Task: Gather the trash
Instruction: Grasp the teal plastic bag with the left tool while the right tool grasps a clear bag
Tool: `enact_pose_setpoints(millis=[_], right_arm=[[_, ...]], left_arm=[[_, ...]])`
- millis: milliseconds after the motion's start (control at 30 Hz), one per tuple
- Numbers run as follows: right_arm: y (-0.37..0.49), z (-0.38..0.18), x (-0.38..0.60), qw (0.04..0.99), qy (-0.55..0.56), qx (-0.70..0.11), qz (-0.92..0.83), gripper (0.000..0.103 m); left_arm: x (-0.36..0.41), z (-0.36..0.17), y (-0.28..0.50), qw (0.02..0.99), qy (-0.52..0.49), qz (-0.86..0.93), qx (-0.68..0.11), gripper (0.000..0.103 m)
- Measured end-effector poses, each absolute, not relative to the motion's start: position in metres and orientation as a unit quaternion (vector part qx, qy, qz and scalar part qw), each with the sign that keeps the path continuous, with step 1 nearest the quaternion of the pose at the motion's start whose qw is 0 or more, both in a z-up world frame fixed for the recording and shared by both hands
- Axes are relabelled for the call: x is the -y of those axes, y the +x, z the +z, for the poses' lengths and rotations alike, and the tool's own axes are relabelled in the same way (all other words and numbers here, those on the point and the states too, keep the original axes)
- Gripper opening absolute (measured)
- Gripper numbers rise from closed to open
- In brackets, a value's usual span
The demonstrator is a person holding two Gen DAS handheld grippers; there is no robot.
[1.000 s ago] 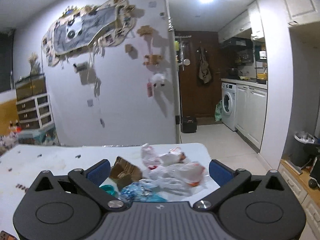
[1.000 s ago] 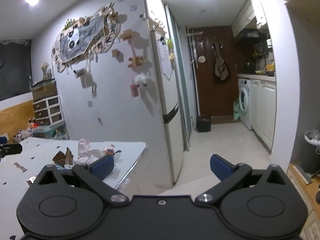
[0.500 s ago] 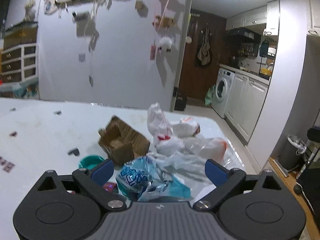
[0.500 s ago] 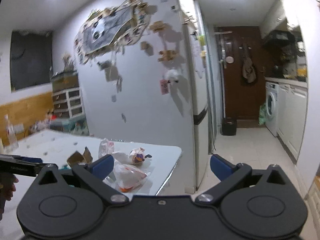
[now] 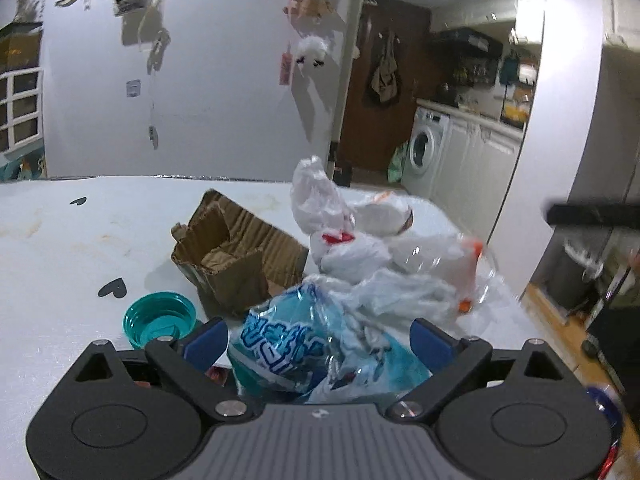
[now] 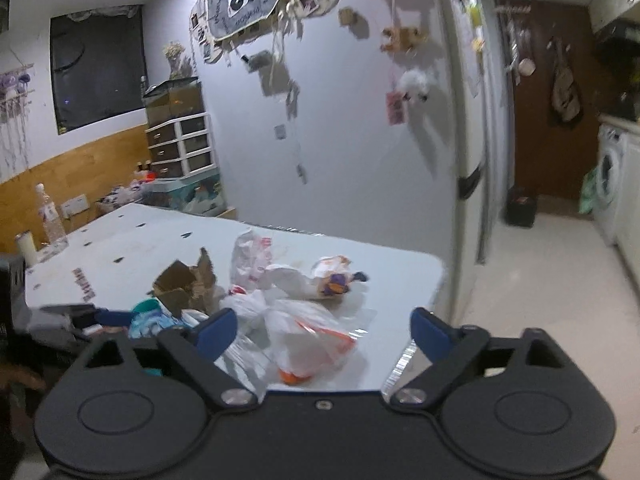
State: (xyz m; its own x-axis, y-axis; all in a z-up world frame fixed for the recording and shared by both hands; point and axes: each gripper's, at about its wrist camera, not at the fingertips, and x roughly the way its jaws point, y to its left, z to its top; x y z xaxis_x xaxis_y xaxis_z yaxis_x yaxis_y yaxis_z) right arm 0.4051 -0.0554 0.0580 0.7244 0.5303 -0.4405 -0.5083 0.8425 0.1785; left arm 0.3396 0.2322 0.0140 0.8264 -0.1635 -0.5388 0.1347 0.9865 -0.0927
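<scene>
A pile of trash lies near the right end of the white table. In the left wrist view my left gripper is open, its blue fingers either side of a crumpled blue-and-white plastic bag. Behind it lie a torn cardboard box, knotted white plastic bags and a clear bag with orange print. In the right wrist view my right gripper is open and empty, above the clear orange bag, with the cardboard box and white bags beyond.
A teal bowl sits left of the blue bag. A clear bottle and a white cup stand at the table's far left. A bin stands on the floor right of the table. The fridge stands behind the table.
Both grippers have moved in closer to the trash pile and tilted down. The blue bag now sits between my left fingers. The right view has swung left onto the table.
</scene>
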Motion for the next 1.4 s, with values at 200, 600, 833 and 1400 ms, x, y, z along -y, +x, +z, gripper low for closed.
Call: enact_pose_setpoints(millis=[200,600,833,1400], right_arm=[[0.442,0.045,0.016,0.916,0.002,-0.278,0.290,0.085],[0.438,0.018,-0.015,0.896,-0.078,-0.299,0.320,0.085],[0.405,0.034,-0.011,0.888,-0.174,-0.270,0.329,0.083],[0.405,0.008,-0.049,0.878,-0.345,-0.221,0.248,0.019]], left_arm=[[-0.231,0.008,0.343,0.954,-0.016,-0.076,-0.290,0.094],[-0.241,0.010,0.339,0.959,-0.048,-0.068,-0.273,0.075],[-0.243,0.010,0.338,0.959,-0.060,-0.066,-0.268,0.067],[-0.240,0.015,0.331,0.960,-0.073,-0.068,-0.263,0.052]])
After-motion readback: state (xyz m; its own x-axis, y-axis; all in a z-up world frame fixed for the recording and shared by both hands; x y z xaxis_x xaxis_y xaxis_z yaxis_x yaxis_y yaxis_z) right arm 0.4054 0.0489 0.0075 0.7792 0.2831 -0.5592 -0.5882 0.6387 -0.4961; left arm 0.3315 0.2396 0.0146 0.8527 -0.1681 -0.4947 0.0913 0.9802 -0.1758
